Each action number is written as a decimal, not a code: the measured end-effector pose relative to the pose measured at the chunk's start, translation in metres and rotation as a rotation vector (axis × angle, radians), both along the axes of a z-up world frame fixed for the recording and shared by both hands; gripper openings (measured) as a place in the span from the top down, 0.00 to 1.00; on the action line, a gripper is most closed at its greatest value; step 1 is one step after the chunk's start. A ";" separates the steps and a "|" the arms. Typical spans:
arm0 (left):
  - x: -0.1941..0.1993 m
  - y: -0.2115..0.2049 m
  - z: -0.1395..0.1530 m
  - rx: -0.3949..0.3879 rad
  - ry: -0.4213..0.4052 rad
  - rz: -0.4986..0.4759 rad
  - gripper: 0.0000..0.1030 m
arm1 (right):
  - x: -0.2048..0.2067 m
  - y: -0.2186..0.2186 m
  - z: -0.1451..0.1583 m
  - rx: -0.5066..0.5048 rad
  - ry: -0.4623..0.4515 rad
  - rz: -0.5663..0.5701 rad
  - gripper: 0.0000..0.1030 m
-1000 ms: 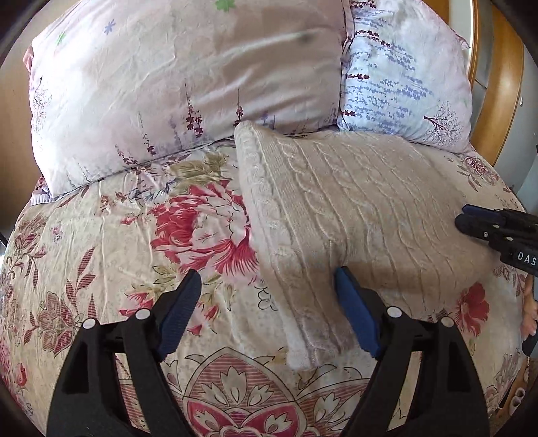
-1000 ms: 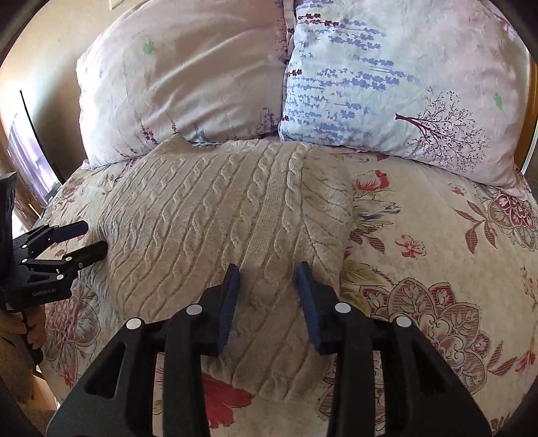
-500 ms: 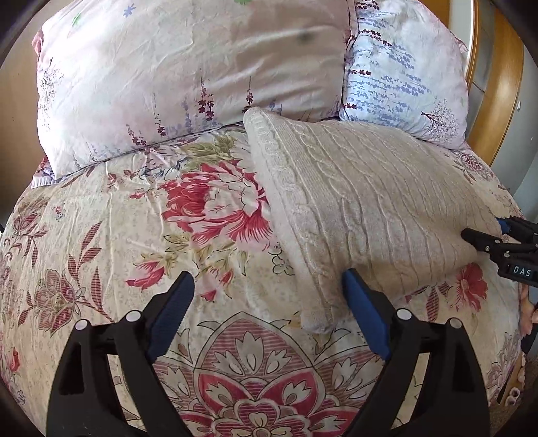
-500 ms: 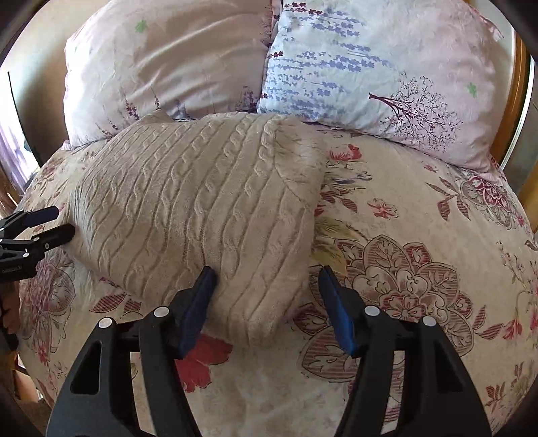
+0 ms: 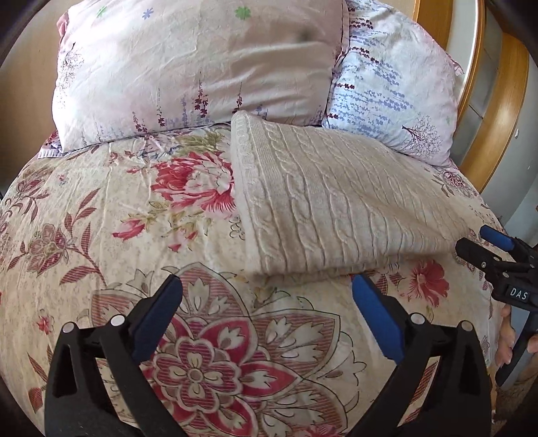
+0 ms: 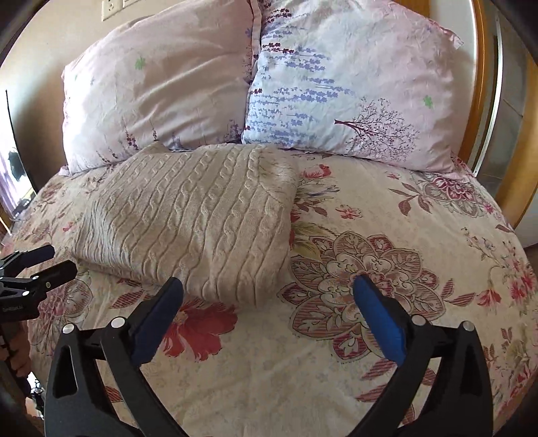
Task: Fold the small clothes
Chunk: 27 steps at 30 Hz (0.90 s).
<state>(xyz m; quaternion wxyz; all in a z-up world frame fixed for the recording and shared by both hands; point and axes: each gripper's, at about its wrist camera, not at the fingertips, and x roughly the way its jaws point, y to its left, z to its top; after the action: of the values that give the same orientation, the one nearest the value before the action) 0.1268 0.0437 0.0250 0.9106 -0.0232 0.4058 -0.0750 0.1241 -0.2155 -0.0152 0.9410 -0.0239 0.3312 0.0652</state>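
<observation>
Cream cable-knit sweater (image 5: 339, 205) folded on floral bed (image 5: 101, 215), below two pillows (image 6: 353, 80), left claw (image 5: 267, 299) and right claw (image 6: 269, 297) both opening, spread, nothing between their jaws

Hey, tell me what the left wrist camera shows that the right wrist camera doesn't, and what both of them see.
Only the left wrist view shows the sweater's ribbed left edge, with open bedspread to its left and the right gripper at the right frame edge.

Only the right wrist view shows a wall outlet, the sweater's right edge, and the left gripper at the left frame edge.

Both show the folded cable-knit sweater lying free on the floral bedspread, two pillows behind it, and jaws opening with nothing between them.
</observation>
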 end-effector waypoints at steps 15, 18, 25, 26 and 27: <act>0.003 -0.024 -0.022 0.117 0.084 0.008 0.02 | -0.005 0.036 -0.025 -0.040 0.086 0.021 0.01; 0.004 -0.027 -0.022 0.134 0.089 0.014 0.02 | -0.003 0.039 -0.030 -0.058 0.105 0.010 0.01; 0.005 -0.028 -0.024 0.140 0.092 0.016 0.02 | -0.001 0.038 -0.036 -0.056 0.140 -0.004 0.01; 0.006 -0.029 -0.024 0.141 0.092 0.016 0.02 | 0.000 0.038 -0.037 -0.054 0.146 -0.004 0.01; 0.006 -0.029 -0.024 0.142 0.092 0.016 0.02 | 0.000 0.038 -0.038 -0.051 0.149 -0.004 0.01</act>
<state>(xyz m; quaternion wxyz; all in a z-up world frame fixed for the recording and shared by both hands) 0.1333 0.0150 0.0012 0.8910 0.0347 0.4511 -0.0377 0.1241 -0.1776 -0.0532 0.9131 -0.0421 0.4017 0.0564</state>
